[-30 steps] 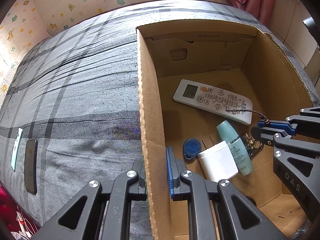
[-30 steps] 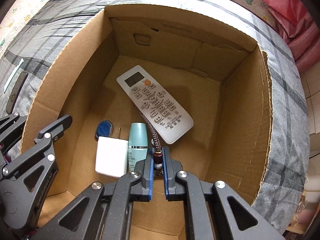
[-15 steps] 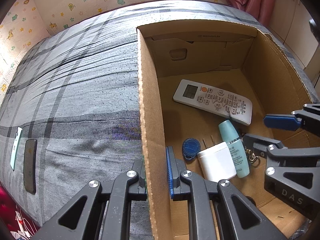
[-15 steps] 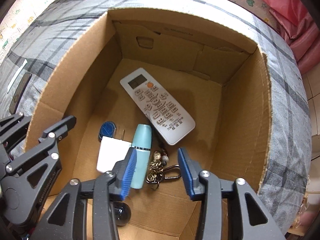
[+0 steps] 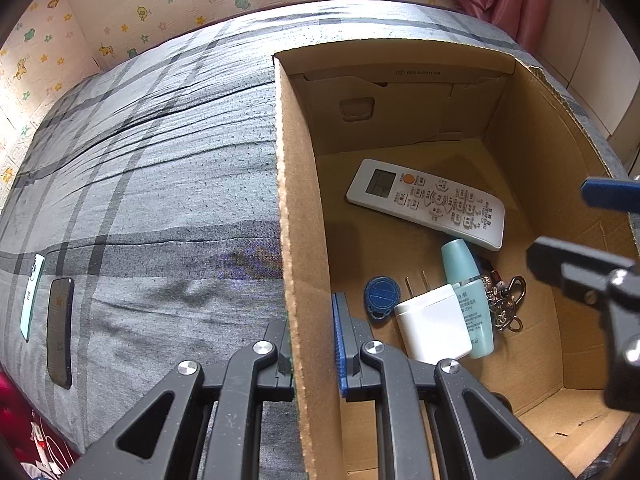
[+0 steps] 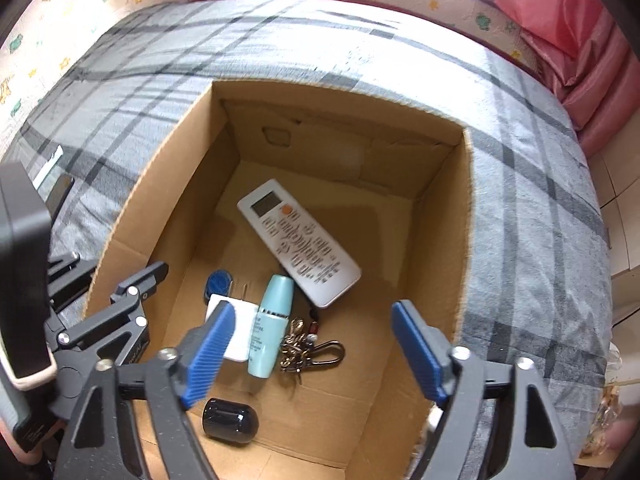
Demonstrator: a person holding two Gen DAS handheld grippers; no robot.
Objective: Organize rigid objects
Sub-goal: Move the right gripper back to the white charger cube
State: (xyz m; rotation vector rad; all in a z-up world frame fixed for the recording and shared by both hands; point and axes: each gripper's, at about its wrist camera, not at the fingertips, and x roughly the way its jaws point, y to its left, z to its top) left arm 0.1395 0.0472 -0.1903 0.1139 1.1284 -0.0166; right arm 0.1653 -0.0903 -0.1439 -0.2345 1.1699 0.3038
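An open cardboard box (image 5: 304,200) stands on a grey plaid bed. My left gripper (image 5: 314,340) is shut on the box's left wall, one finger outside and one inside. On the box floor lie a white remote (image 6: 298,242), a teal bottle (image 6: 272,320), a white charger (image 6: 244,320), a blue key fob (image 6: 219,282), a metal keychain (image 6: 308,350) and a black rounded object (image 6: 230,420). My right gripper (image 6: 316,344) hangs over the box with its jaws opening and nothing held; the keychain lies loose below it. In the left wrist view, the right gripper (image 5: 592,240) shows at the right edge.
Two phones (image 5: 60,328) lie side by side on the bed, left of the box. Pink fabric (image 6: 580,60) bunches at the far right, and a wall with animal stickers (image 5: 120,20) runs behind the bed. The bed's right edge drops off beside the box.
My right gripper went from shut on the keychain to wide open and rose. The keychain now lies on the box floor beside the teal bottle. The left gripper stayed put.
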